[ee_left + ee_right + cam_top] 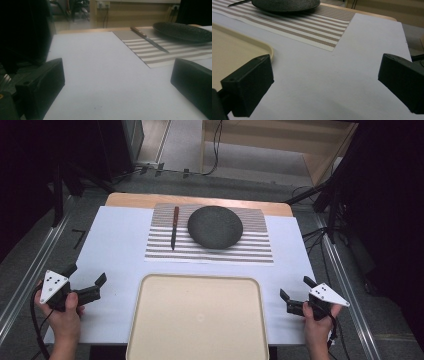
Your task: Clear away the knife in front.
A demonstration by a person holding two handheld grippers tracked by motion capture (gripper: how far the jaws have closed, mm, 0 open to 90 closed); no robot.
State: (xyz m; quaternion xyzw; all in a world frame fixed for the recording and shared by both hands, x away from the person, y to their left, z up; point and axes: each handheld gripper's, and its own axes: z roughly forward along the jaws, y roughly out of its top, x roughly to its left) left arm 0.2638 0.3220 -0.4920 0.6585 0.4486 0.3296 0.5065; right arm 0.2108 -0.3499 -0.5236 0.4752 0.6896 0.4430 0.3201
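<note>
A dark round plate [215,226] lies on a striped placemat [210,251] at the back of the table. A knife [174,226] with a brown handle lies on the mat just left of the plate, blade toward me. A beige tray [197,317] sits empty at the front centre. My left gripper [86,281] rests open at the front left, nothing between its jaws; its view shows the knife [149,39] and plate [183,31] far ahead. My right gripper [296,288] rests open at the front right, with the tray [234,52] to its left.
A white sheet [115,245] covers the tabletop, whose wooden edge [135,199] shows at the back. Cables and stand legs lie on the floor beyond and beside the table. Metal rails [30,270] run along both sides.
</note>
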